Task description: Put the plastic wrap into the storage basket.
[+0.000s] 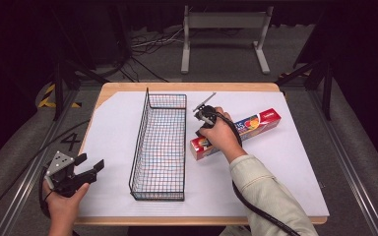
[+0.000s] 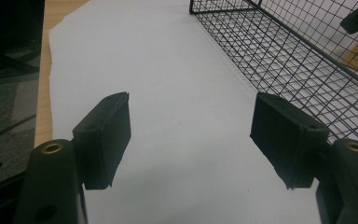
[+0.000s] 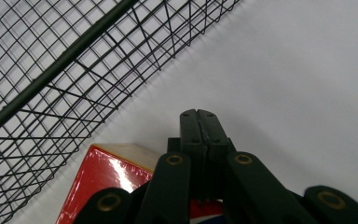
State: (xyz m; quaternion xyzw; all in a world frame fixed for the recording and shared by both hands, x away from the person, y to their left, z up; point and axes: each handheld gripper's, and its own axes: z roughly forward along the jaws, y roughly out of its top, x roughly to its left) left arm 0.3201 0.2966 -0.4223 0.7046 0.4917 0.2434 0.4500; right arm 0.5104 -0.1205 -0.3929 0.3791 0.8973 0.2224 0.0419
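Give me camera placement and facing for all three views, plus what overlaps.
High view: fixed above the person's side, facing forward and down on the table; both forearms enter from the bottom, left gripper open, right hand on the red box.
Left gripper view: rides the left gripper, looks along its spread fingers across white paper toward the wire basket.
Right gripper view: rides the right gripper, fingers shut, above the red box.
Shared: all three see the wire basket.
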